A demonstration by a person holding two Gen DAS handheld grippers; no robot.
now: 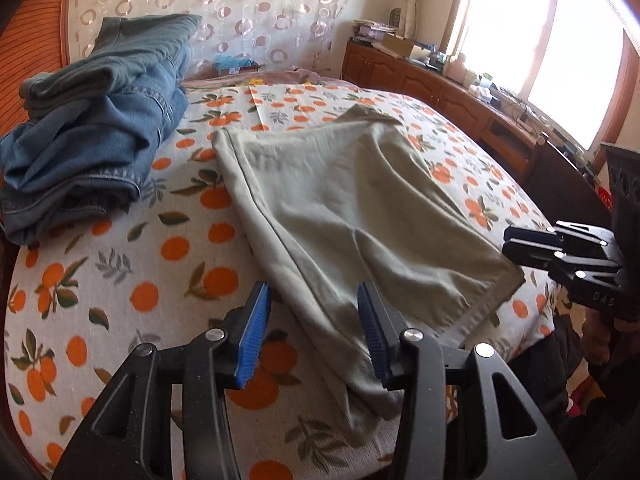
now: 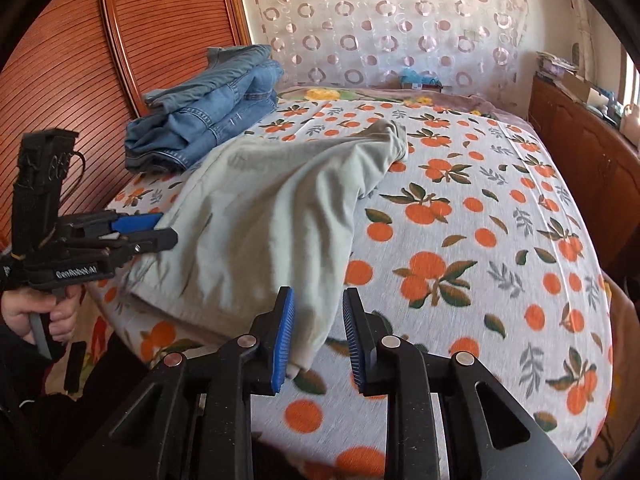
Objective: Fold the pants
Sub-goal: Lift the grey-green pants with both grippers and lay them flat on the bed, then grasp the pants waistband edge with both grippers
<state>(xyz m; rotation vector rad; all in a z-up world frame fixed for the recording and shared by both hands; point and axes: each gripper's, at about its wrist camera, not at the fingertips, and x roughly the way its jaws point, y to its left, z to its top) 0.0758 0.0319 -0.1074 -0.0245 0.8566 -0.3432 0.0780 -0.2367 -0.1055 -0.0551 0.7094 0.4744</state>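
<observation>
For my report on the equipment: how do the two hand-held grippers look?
Both are black plastic. The left hand-held gripper and the right hand-held gripper carry ribbed blue pads and silver pivot bolts. White lettering marks the bodies, and a black box tops each.

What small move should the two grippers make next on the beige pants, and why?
Probably close each gripper on the near hem. The beige pants lie folded once on the bed, and both the left gripper and right gripper stand open with cloth between the fingers, not yet pinched. Gripping there would allow another fold away from the jeans.
</observation>
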